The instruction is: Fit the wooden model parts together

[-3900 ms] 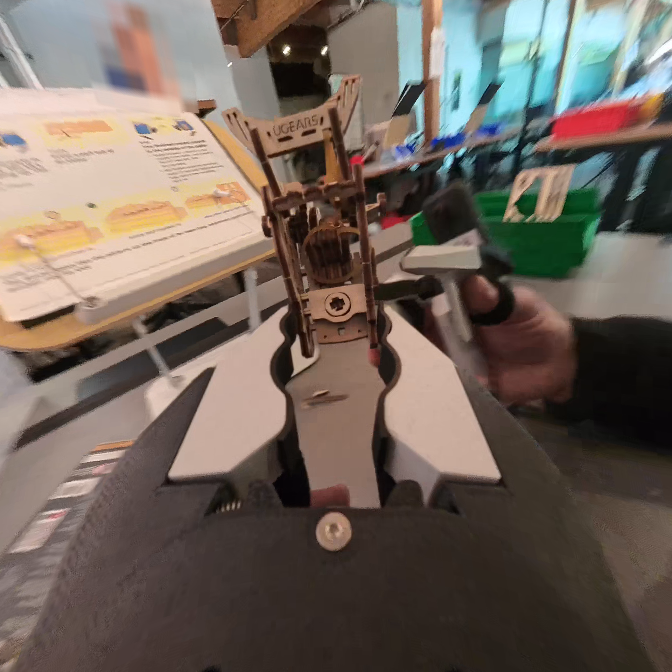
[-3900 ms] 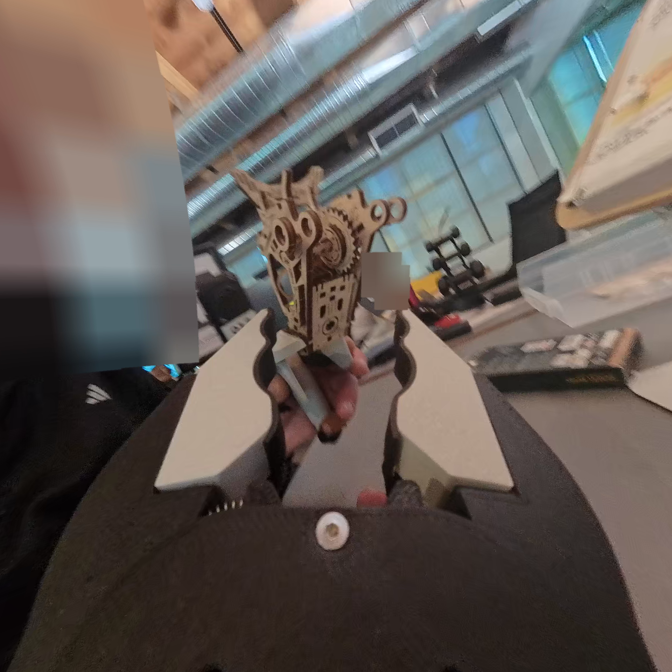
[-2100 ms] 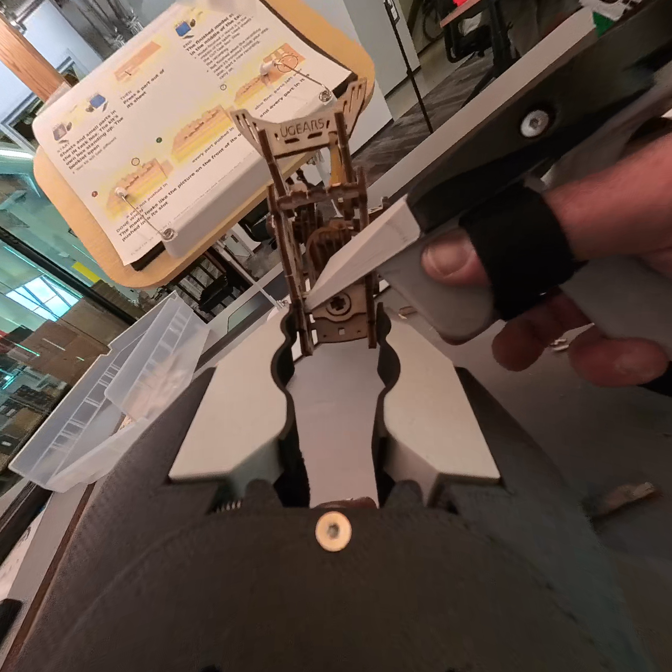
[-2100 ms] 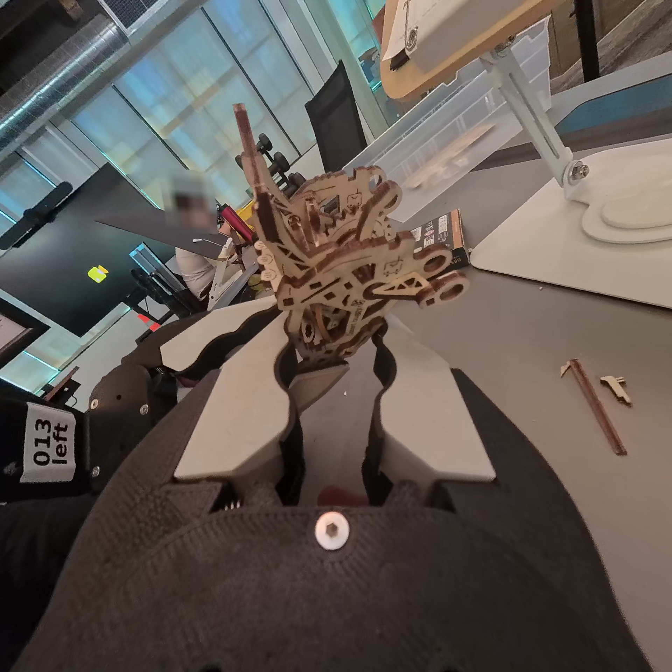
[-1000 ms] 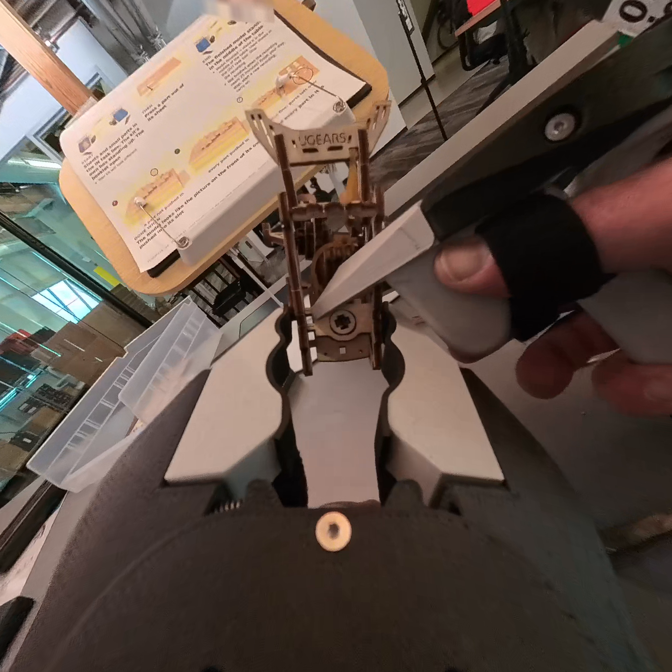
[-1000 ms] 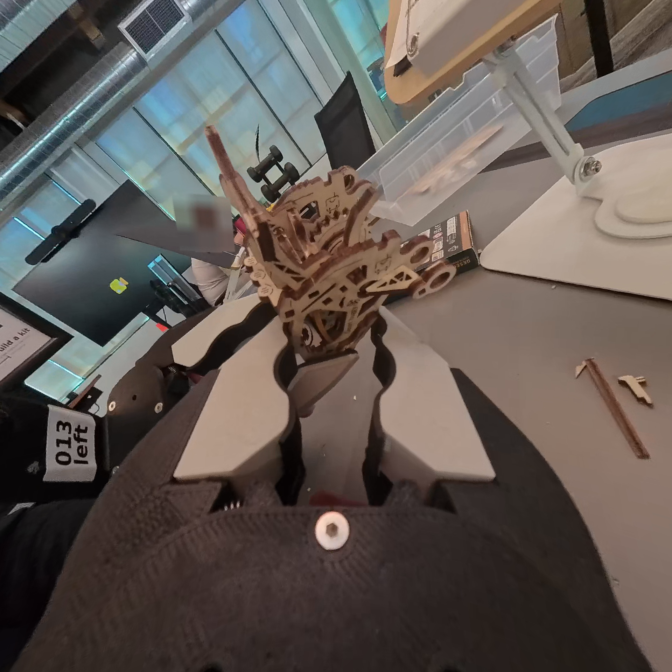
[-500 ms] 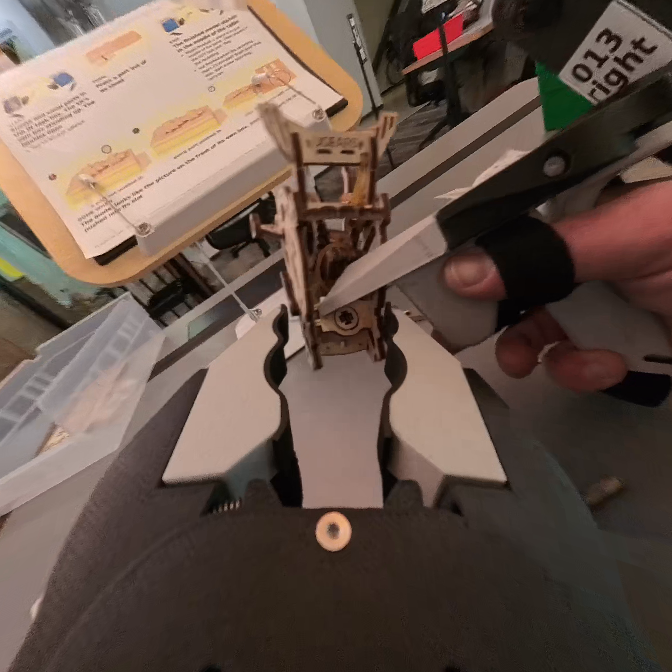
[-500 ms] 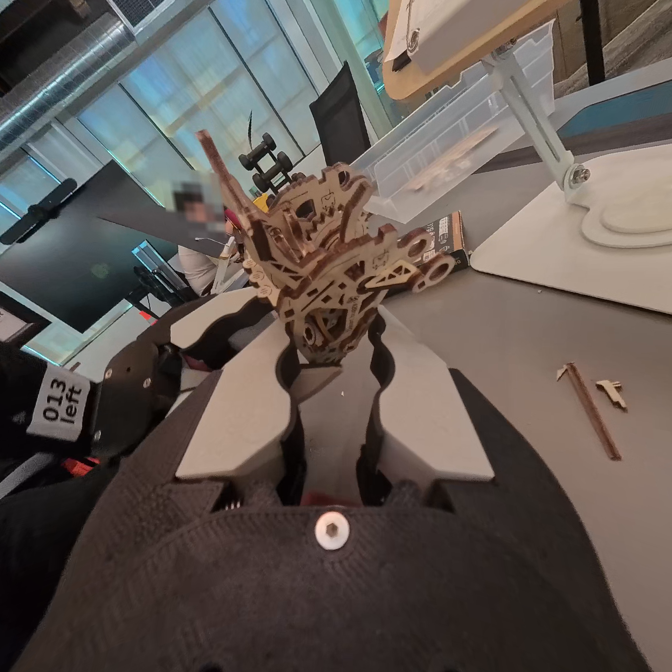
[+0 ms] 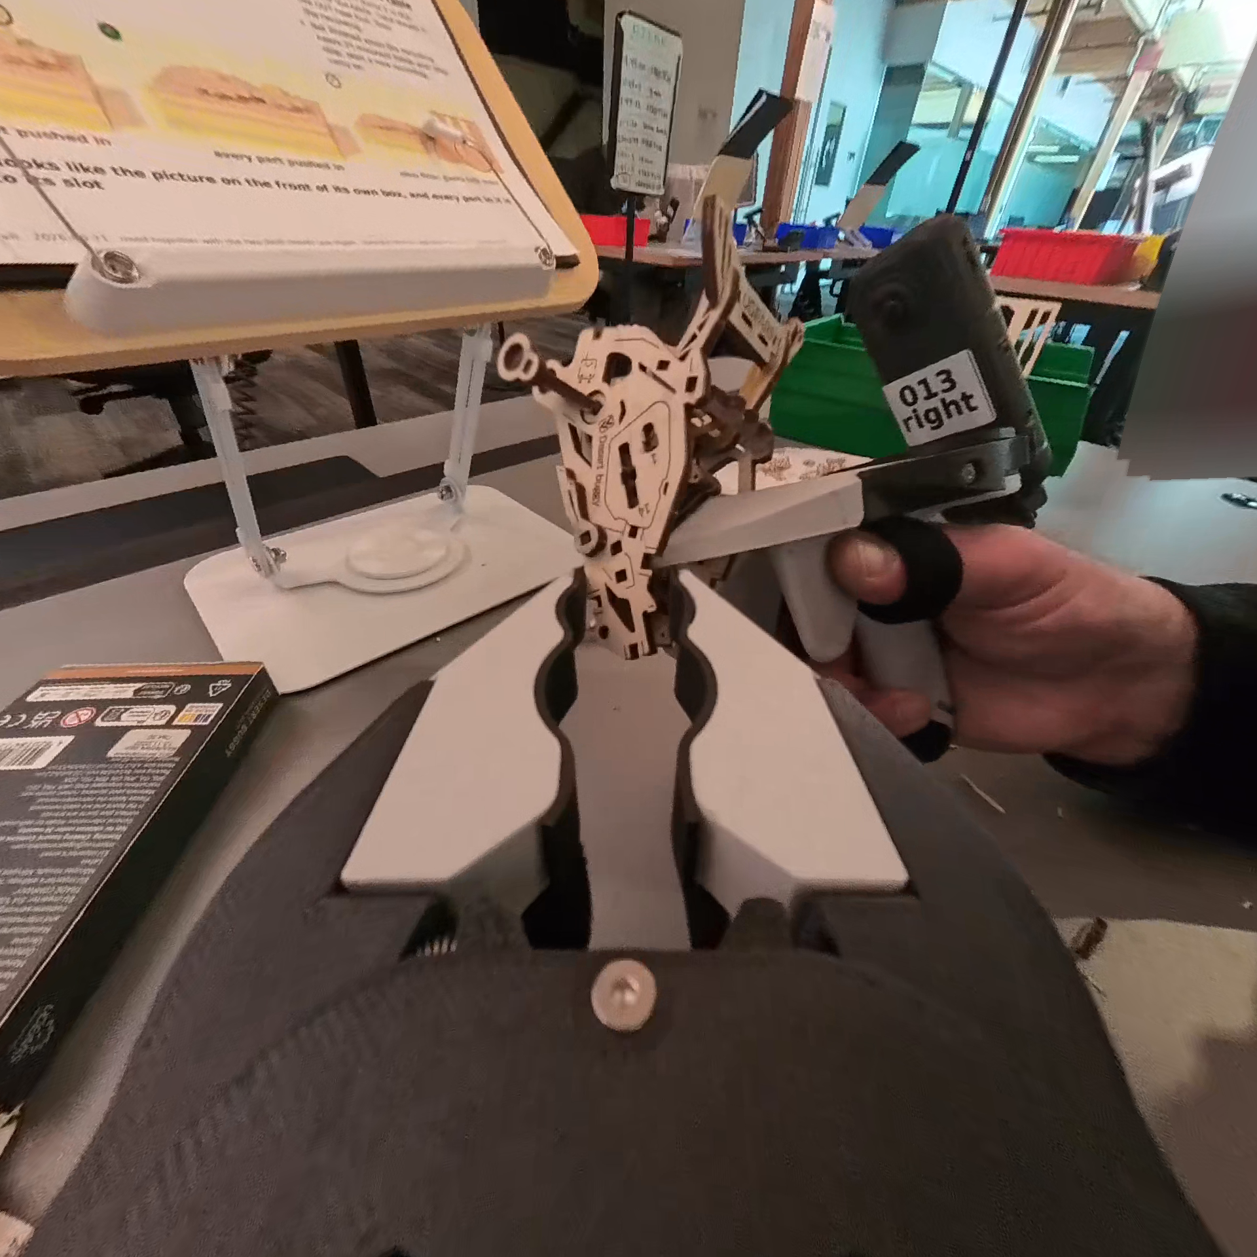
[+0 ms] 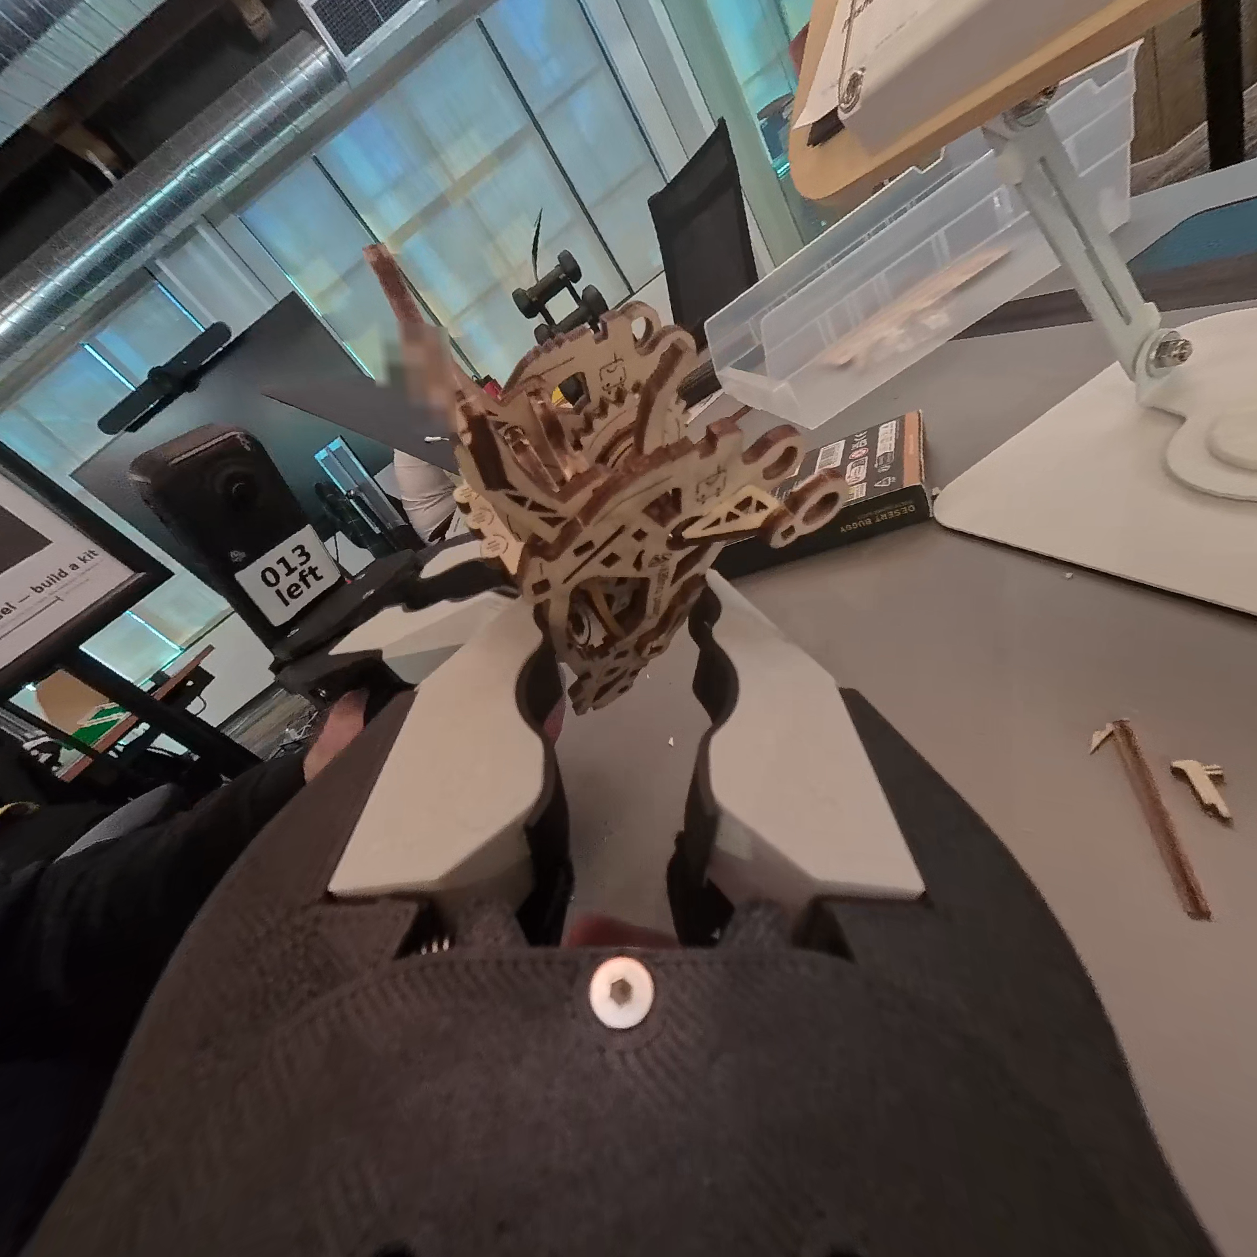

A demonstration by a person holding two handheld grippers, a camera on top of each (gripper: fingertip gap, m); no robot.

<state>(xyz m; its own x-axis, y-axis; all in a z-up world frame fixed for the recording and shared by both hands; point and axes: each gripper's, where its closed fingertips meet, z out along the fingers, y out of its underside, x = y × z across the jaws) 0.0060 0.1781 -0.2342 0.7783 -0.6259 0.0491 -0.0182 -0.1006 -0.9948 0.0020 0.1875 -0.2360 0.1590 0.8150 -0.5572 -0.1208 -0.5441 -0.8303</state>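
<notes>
The wooden model (image 9: 632, 476), a pale laser-cut frame with gears inside, is held in the air between both grippers. In the left wrist view its lower end sits between my left gripper's (image 9: 629, 605) pads, which are shut on its narrow sides. My right gripper reaches in from the right, and its finger (image 9: 762, 520) presses on the model's edge. In the right wrist view the model (image 10: 612, 544) stands between my right gripper's (image 10: 622, 646) pads, which are shut on its lower part. The left gripper's fingers (image 10: 422, 632) come in from the left behind it.
An instruction board (image 9: 272, 136) stands on a white base (image 9: 354, 585) at the back. A black box (image 9: 102, 782) lies at the left. A clear plastic tray (image 10: 884, 306) sits behind it. Two loose wooden pieces (image 10: 1156, 816) lie on the grey table at the right. A hand (image 9: 1020, 646) holds the right gripper. Both grippers' tips are close together, under 4 cm apart. The white base (image 9: 354, 585) is about 20 cm from my right fingertips. Seen from the right wrist view (image 10: 1183, 441) as well.
My left jaws stood wide around the model while the right held it. The left gripper swung round to the model's side and closed on it. The right kept its grip.
</notes>
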